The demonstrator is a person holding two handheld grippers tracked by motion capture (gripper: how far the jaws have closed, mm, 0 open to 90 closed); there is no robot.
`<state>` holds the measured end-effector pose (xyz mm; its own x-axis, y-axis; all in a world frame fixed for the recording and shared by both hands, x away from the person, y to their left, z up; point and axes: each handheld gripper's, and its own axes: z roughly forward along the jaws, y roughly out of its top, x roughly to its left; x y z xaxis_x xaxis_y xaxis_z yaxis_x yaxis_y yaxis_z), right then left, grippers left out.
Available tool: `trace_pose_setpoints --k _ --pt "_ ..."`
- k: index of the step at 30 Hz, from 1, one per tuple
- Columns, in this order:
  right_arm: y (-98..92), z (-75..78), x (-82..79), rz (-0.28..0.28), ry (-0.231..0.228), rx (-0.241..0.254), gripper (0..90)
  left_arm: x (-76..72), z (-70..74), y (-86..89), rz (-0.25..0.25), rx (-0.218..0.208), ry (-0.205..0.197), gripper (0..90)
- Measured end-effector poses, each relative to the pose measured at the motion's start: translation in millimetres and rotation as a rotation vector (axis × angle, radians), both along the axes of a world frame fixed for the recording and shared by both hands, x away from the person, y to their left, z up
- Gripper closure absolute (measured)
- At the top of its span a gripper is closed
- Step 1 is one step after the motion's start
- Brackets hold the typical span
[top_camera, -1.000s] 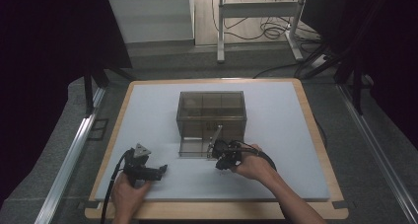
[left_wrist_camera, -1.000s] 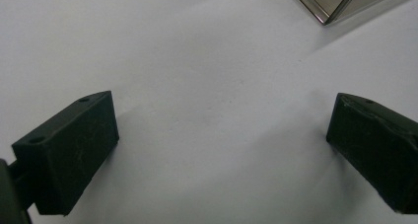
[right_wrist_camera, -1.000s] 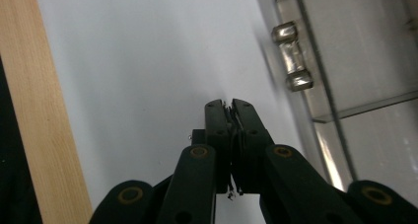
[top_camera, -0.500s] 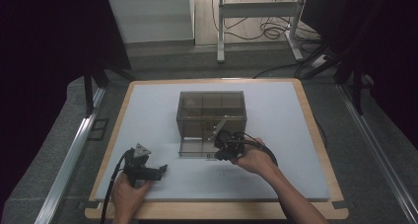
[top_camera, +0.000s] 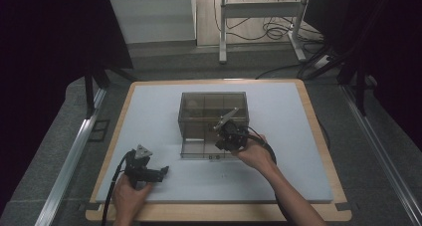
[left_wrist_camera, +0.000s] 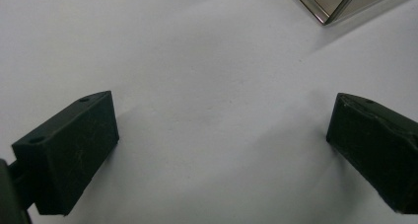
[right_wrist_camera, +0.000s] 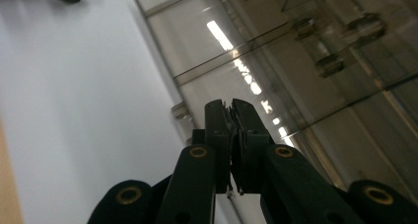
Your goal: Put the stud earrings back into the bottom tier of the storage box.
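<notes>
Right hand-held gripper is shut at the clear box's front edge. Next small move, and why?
Probably ease the right hand-held gripper back and open it: its jaws are pressed together, apparently empty, by the clear box front latch. Left hand-held gripper rests open on the mat.

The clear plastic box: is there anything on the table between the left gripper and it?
Nothing visible. In the high view, only bare white mat lies between the left gripper, whose jaws stand open, and the clear plastic box. The right gripper, jaws shut, is at the box's near right side, off that path.
</notes>
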<state>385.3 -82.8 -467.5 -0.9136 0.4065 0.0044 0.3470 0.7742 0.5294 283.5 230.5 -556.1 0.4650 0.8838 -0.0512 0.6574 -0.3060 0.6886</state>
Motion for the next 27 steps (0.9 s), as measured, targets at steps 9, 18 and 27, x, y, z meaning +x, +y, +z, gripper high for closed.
trace_pose_setpoints --k 9,18,27 --pt "3.0 -13.5 11.0 -0.032 -0.021 0.02 84.3 0.0 0.0 0.0 0.0 0.0 0.0 0.0" --pt "1.6 -27.5 17.1 -0.043 0.005 0.024 83.7 0.0 0.0 0.0 0.0 0.0 0.0 0.0" --pt "1.2 -28.0 17.2 -0.045 0.007 0.034 80.4 0.0 -0.2 -0.3 0.003 -0.004 -0.002 0.0"
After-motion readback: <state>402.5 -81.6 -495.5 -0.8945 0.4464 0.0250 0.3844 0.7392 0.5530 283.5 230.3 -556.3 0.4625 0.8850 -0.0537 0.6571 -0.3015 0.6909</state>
